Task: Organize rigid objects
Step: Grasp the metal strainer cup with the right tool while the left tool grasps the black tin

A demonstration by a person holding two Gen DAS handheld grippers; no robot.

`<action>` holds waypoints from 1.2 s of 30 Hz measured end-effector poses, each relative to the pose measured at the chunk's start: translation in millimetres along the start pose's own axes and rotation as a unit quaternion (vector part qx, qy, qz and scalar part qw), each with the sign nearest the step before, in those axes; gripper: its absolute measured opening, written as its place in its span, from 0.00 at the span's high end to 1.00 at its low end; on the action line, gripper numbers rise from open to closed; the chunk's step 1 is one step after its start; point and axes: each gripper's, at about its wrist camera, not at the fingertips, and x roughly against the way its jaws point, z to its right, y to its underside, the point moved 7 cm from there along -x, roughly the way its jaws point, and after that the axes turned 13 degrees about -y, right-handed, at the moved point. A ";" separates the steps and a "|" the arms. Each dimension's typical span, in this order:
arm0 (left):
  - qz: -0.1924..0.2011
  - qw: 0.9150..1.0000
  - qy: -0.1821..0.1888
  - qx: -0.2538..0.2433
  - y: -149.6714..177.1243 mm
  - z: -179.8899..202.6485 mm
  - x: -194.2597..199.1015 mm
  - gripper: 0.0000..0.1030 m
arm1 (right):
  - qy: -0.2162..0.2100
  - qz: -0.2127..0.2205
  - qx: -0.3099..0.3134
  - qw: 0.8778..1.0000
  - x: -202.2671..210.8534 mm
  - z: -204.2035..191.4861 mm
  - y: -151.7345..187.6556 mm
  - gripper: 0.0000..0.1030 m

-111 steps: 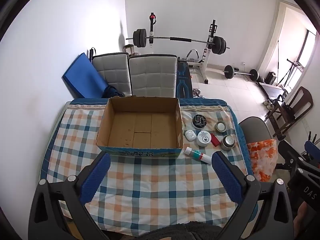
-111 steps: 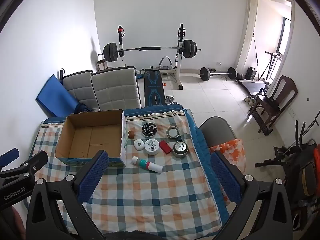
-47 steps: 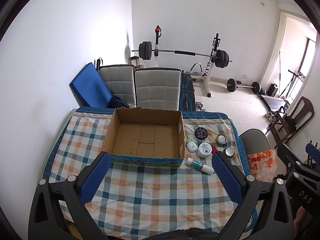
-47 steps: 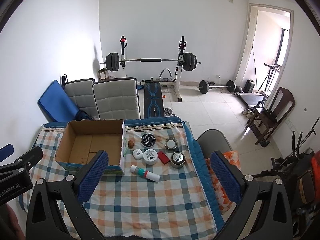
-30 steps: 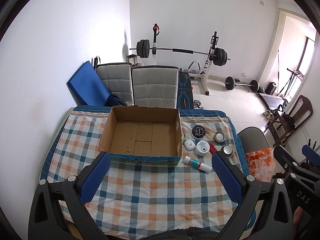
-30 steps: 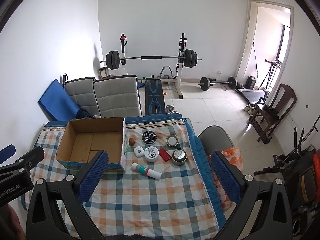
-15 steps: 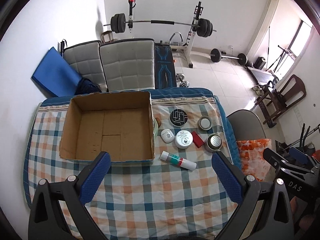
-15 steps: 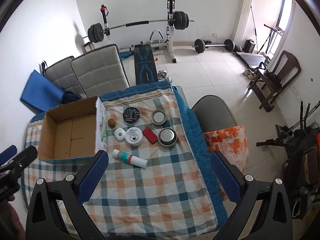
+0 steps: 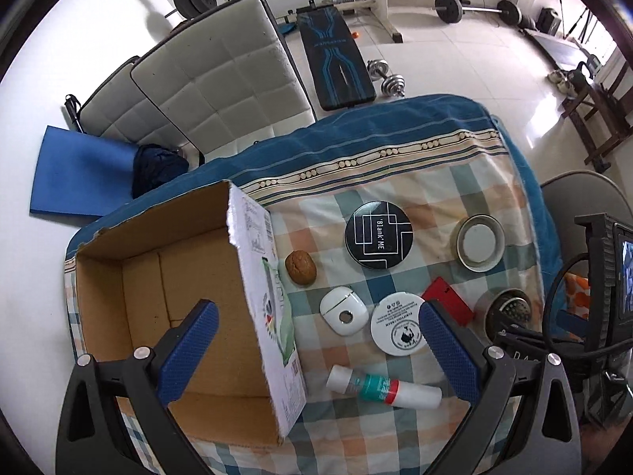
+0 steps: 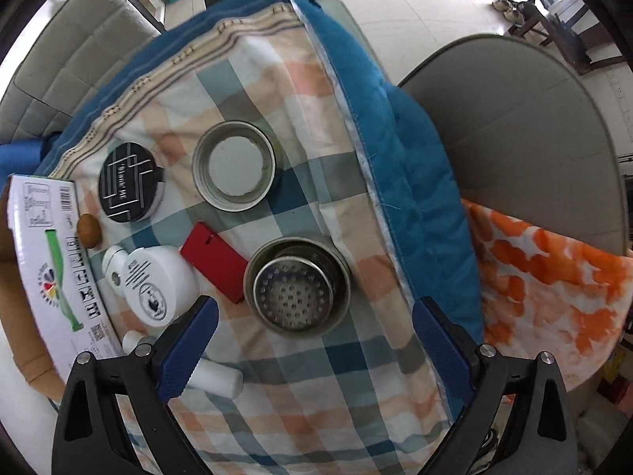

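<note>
Both grippers spread wide, empty. Your right gripper [image 10: 314, 326] hangs above the round perforated steel strainer cup [image 10: 297, 287]; centre it between the jaws before closing.

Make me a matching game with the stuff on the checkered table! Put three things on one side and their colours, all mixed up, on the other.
Things:
1. round compact
2. flat little case
3. walnut

Colours:
A. brown
B. black with white lines
C. red

Right pairs: 1-B, 2-C, 3-A
</note>
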 end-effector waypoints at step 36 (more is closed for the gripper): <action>-0.108 0.985 0.047 -0.123 -44.2 80.0 -145.4 0.28 | -0.025 -0.061 -0.031 0.997 -58.6 31.3 -7.5 0.28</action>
